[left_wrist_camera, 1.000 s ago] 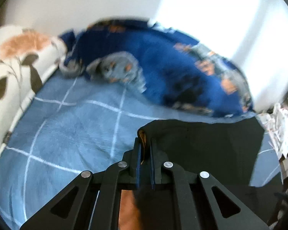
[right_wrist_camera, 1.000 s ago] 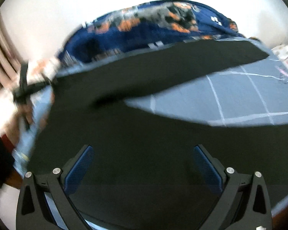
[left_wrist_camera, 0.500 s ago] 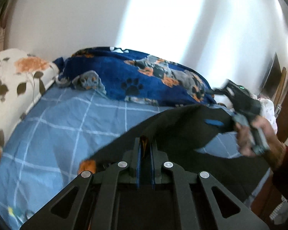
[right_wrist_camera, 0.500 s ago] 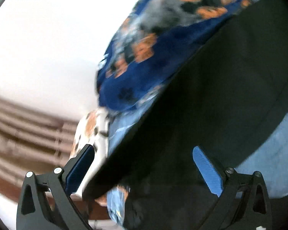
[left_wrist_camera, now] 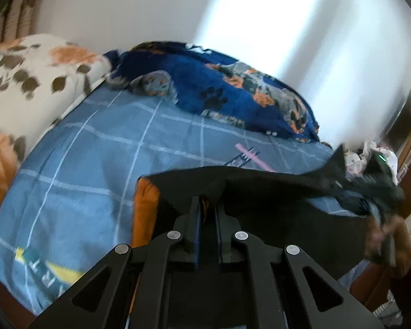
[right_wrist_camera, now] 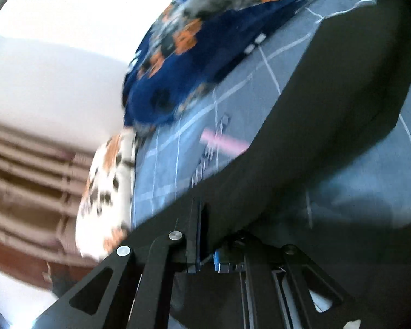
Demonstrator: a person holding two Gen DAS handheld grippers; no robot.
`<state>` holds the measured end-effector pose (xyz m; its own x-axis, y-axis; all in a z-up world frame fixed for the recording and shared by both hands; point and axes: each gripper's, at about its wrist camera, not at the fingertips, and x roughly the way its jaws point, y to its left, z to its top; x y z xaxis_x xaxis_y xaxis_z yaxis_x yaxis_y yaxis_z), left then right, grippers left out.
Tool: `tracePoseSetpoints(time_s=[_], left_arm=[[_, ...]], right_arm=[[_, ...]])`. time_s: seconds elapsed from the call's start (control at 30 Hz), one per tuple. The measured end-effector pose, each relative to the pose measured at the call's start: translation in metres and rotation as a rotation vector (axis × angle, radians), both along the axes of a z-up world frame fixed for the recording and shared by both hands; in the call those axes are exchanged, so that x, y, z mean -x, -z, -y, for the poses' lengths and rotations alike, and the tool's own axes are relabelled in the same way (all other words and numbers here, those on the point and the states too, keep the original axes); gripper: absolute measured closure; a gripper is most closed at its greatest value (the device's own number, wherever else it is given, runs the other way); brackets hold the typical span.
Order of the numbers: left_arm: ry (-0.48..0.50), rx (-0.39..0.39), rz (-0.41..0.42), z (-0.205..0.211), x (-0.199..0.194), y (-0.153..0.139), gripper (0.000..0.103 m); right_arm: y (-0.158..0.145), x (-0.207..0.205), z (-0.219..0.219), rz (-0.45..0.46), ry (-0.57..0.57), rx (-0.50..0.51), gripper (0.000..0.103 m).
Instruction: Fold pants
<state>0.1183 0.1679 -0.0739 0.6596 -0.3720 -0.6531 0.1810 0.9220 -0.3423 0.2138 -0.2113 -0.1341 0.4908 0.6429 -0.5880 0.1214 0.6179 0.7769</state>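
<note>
A white wall (left_wrist_camera: 150, 8) backs a bed (left_wrist_camera: 76, 148) spread with a blue sheet checked in pale lines. At the far side of the bed lies a dark blue blanket (left_wrist_camera: 219, 93) printed with paws and orange patches, and at the far left a white pillow (left_wrist_camera: 27, 82) with orange flowers and brown leaves. Brown curtains (right_wrist_camera: 27, 170) show at the left of the right wrist view, blurred. The black pants (left_wrist_camera: 274, 192) are lifted off the sheet near the bed's near edge and stretched between the two claws, with an orange lining (left_wrist_camera: 145, 208) showing at the left end of the cloth. The left claw (left_wrist_camera: 207, 219) is clamped on the pants, its blue pads pressed together on a fold with a bit of orange between them. The right claw (right_wrist_camera: 208, 235) has just been closing and now pinches the pants' edge, the black cloth running up and to the right from it across the sheet. In the left wrist view the right claw (left_wrist_camera: 380, 175) appears at the far right, blurred, with a hand (left_wrist_camera: 383, 233) below it gripping its handle.
</note>
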Motion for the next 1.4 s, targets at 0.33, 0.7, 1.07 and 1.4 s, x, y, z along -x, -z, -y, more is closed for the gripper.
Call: tracePoseSetpoints(time_s=[0.33, 0.7, 1.07, 1.4], left_arm=[[-0.017, -0.098, -0.098, -0.014, 0.043, 0.043, 0.093], [-0.232, -0.178, -0.140, -0.048, 0.059, 0.047, 0.053], [-0.024, -0.114, -0.048, 0.029, 0.068, 0.020, 0.053], [0.065, -0.155, -0.200, 0.076, 0.057, 0.083, 0.056]], right_arm=[[0.054, 0.113, -0.056, -0.096, -0.077, 0.015, 0.097], [0.080, 0.116, -0.068, -0.121, -0.092, 0.047, 0.097], [0.086, 0.122, -0.066, -0.109, -0.070, 0.017, 0.097], [0.079, 0.118, -0.022, -0.123, 0.026, 0.028, 0.089]])
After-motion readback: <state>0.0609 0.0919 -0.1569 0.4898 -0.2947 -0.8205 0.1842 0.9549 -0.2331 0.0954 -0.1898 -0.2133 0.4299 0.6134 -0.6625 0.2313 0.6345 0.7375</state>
